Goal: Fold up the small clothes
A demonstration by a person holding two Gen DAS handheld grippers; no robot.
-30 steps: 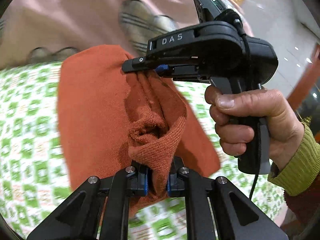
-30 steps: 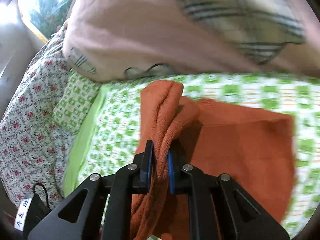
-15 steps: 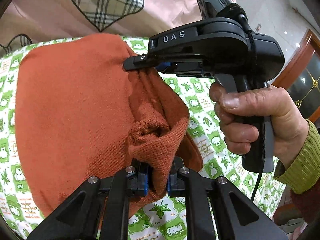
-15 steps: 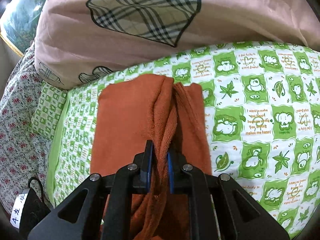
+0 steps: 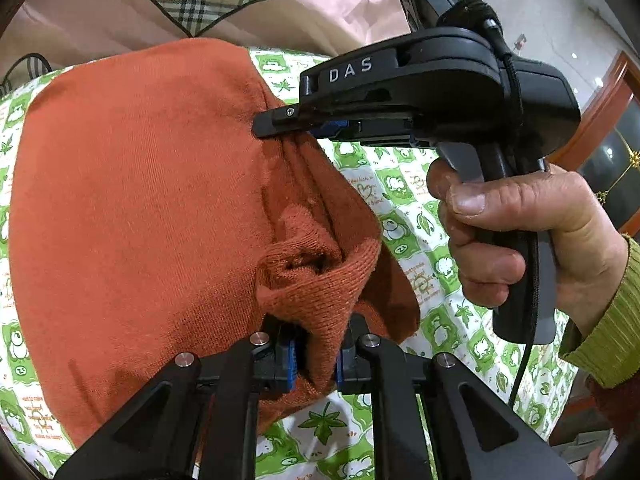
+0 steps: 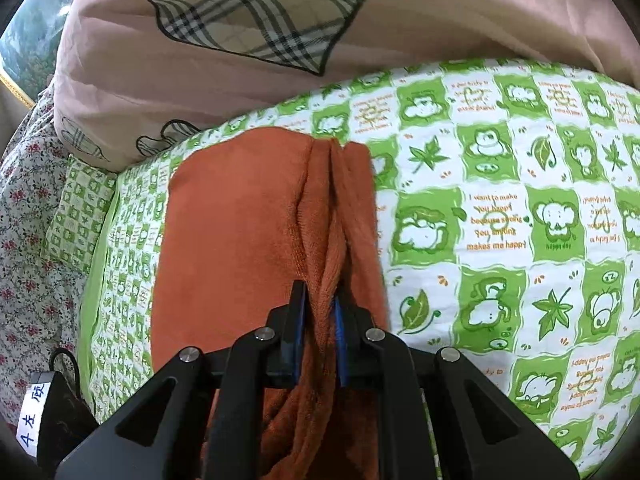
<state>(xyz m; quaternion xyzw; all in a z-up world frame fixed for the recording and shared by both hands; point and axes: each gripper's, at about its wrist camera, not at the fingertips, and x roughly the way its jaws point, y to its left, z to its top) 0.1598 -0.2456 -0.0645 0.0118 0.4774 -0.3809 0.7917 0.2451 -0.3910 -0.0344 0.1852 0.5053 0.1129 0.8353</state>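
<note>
A small rust-orange knit garment (image 5: pixel 132 200) lies on a green-and-white cartoon bed sheet (image 6: pixel 500 220). My left gripper (image 5: pixel 316 360) is shut on a bunched ribbed edge of it, near the camera. My right gripper (image 6: pixel 320 324) is shut on another bunched part of the same garment (image 6: pixel 232 240); it also shows in the left wrist view (image 5: pixel 280 126), held by a hand, pinching the cloth at the far right edge. The stretch of cloth between the two grippers is lifted in a ridge; the rest lies flat to the left.
A pink quilt with plaid heart patches (image 6: pixel 256 20) is piled along the far side of the bed. A floral cloth (image 6: pixel 28 220) and a small green pillow (image 6: pixel 76 216) lie at the left. A tiled floor and wooden door (image 5: pixel 600 112) are at the right.
Both grippers have carried the gripped edge over the garment, so it now lies folded and flatter on the sheet. Both views have steadied and the cloth has spread out to the left.
</note>
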